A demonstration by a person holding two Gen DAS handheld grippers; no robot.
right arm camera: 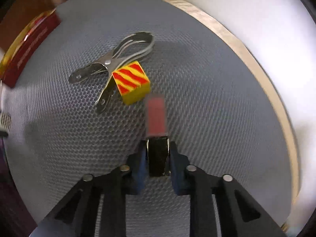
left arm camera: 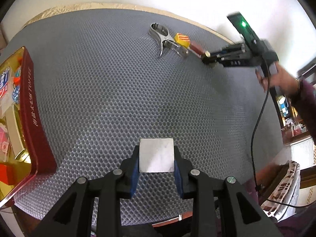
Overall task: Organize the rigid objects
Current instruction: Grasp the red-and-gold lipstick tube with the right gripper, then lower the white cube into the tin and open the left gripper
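Note:
My left gripper (left arm camera: pixel 156 159) is shut on a flat silver metal square (left arm camera: pixel 156 155), held above the grey mat. My right gripper (right arm camera: pixel 157 152) is shut on the black end of a red stick-shaped object (right arm camera: pixel 156 116); it also shows in the left wrist view (left arm camera: pixel 197 48) at the far right. A yellow block with red stripes (right arm camera: pixel 132 83) lies beside a metal spring clamp (right arm camera: pixel 110 63), just ahead of the red object. Both also show in the left wrist view, the block (left arm camera: pixel 182 39) and the clamp (left arm camera: pixel 165 37). A red and gold tin (left arm camera: pixel 29 106) stands at the left.
The tin holds several small packets and items (left arm camera: pixel 7 90). The round table has a tan rim (right arm camera: pixel 246 45) under the grey honeycomb mat (left arm camera: pixel 110 79). A black cable (left arm camera: pixel 258 122) hangs from the right gripper. The tin also shows at the far left (right arm camera: pixel 29 45).

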